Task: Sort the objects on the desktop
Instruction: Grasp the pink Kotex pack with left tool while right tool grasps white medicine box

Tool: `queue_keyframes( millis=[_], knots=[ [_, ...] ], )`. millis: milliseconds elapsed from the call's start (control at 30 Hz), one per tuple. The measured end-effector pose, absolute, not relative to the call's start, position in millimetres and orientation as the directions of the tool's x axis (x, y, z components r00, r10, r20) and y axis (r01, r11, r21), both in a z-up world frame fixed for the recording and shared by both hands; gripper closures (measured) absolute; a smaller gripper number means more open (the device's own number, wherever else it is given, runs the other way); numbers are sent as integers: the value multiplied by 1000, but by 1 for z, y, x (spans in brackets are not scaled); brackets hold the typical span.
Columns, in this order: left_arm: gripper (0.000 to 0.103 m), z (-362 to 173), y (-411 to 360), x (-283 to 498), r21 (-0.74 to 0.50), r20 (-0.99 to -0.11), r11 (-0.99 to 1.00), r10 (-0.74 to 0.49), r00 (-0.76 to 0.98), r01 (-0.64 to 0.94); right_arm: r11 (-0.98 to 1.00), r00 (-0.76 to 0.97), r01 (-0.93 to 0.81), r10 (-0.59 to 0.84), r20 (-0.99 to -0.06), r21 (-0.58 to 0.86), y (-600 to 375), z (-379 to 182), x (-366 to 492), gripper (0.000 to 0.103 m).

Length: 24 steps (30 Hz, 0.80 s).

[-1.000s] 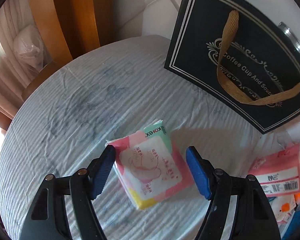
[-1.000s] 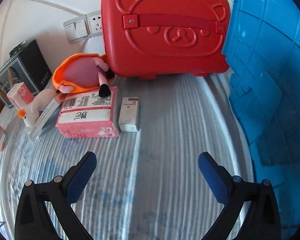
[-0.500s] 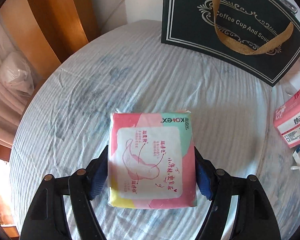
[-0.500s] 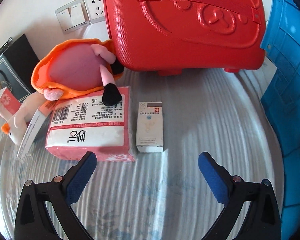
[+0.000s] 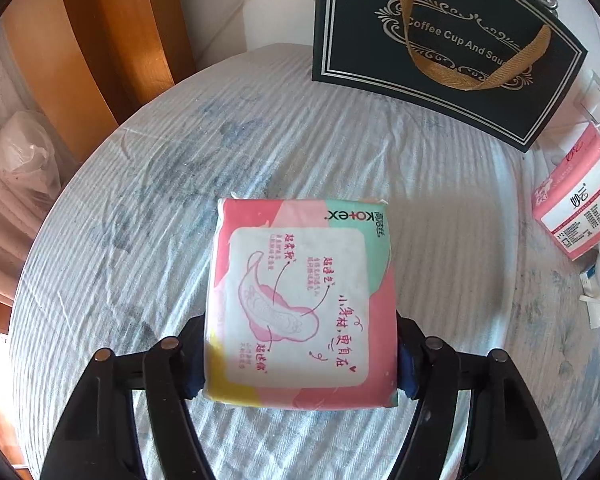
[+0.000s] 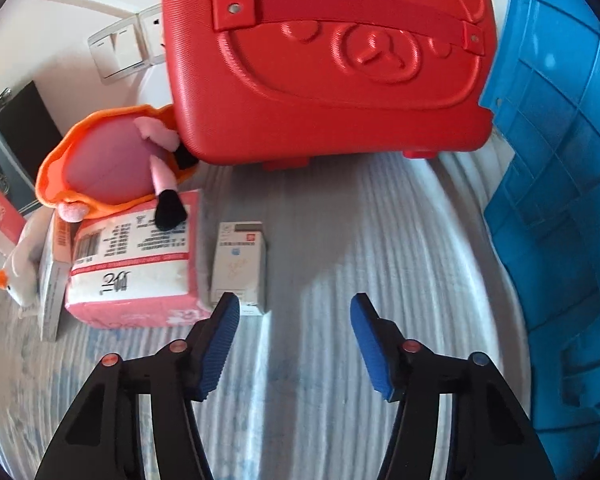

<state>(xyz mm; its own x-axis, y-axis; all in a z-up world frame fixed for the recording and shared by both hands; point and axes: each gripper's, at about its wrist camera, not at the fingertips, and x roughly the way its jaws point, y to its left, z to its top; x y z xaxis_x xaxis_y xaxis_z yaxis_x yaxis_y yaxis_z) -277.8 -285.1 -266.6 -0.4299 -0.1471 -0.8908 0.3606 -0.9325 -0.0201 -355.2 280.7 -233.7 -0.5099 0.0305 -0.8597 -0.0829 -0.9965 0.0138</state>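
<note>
While closing, left claw (image 5: 300,364) pinches pad pack (image 5: 300,304).

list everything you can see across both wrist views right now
sanitary pad pack: 1, pink, green and yellow, between the left fingers
gift bag: 1, dark green, gold handle, standing at the back
tissue pack: 1, pink and white, under the plush's leg
small box: 1, white, beside the tissue pack
plush toy: 1, pink and orange, against the case
case: 1, red, upright behind
crate: 1, blue, right edge
tablecloth: 1, white, ribbed
left gripper: black, blue pads, clamping the pack
right gripper: empty, jaws just narrowed
</note>
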Motion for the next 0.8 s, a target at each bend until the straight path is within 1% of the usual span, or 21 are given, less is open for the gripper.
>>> queue_keyframes(
  millis=[67,133,233,267,333,433,467,567,667,800],
  knots=[
    [34,-263,-277,-276,-32,-886,-939,-133,-445,343,-997,-498,-73,14,-867,26,282,-237,-359,46],
    [34,-261,-273,-276,-39,-883,-944,-121,-454,327,-998,-495,-14,-41,-868,55,279,-241,-360,46],
    [34,-260,-267,-274,-44,-879,-951,-109,-464,308,-999,-510,44,-13,-860,-11,254,-242,-366,46],
    [34,-259,-264,-274,-45,-878,-952,-106,-467,301,-999,-512,49,-23,-859,-2,250,-243,-370,46],
    [34,-257,-258,-271,-38,-874,-957,-108,-473,289,-997,-494,39,-81,-866,71,253,-247,-379,46],
    [34,-252,-249,-266,-24,-870,-961,-116,-480,276,-997,-488,4,-69,-870,76,259,-250,-388,46],
    [34,-251,-246,-265,-20,-867,-961,-120,-484,274,-996,-478,-4,-77,-875,89,262,-251,-389,48],
    [34,-244,-237,-259,9,-853,-958,-156,-497,285,-996,-444,-21,-70,-893,89,269,-261,-387,71],
    [34,-239,-225,-251,34,-840,-954,-188,-509,297,-996,-470,-17,-74,-880,93,270,-257,-378,72],
    [34,-229,-206,-231,60,-821,-953,-217,-528,298,-993,-520,-11,-96,-849,119,272,-236,-354,73]
  ],
)
